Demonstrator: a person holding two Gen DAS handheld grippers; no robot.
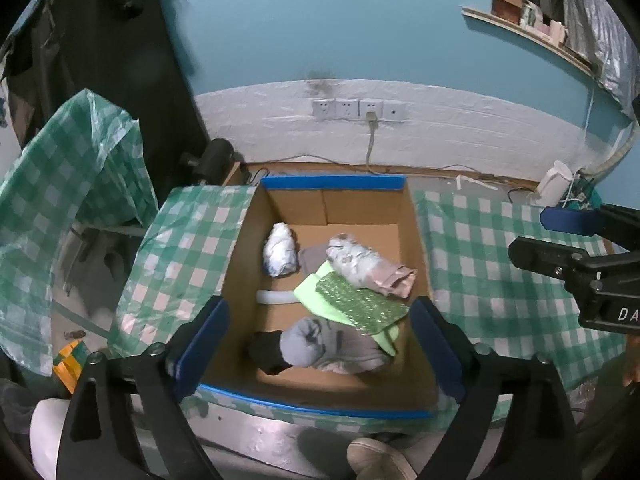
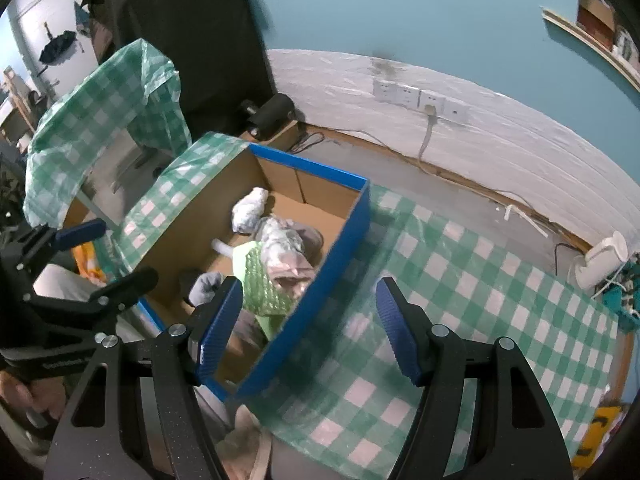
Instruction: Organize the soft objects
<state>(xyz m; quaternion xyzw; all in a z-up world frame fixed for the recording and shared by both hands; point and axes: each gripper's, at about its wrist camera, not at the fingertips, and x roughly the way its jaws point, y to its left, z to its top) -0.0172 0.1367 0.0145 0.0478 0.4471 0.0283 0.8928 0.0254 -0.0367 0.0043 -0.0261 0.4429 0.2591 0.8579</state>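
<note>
- My left tongs: jaws spread wide, nothing between them, held above the near end of the cardboard box.
- My right tongs: jaws apart, gripping nothing; they hang over the box's blue-edged right wall, with the checked cloth under the right finger.
- Cardboard box: open at the top, blue tape along its rim, standing on the green-and-white checked cloth near the wall.
- White wadded bundle: in the box, toward the far left of the floor.
- Grey-and-pink crumpled bundle: in the box, right of the white one, lying partly on a grey cloth and over the green items.
- Light green cloth: mid-box, under a sheet of green bubble wrap.
- Grey sock or glove: at the near end of the box, touching a dark piece on its left; which kind of garment, I cannot tell.
- White strip: flat on the box floor, left of the green cloth.
- Wall sockets: a row on the white lower wall, one cable plugged in.
- White appliance: on the table's far right corner.
</note>
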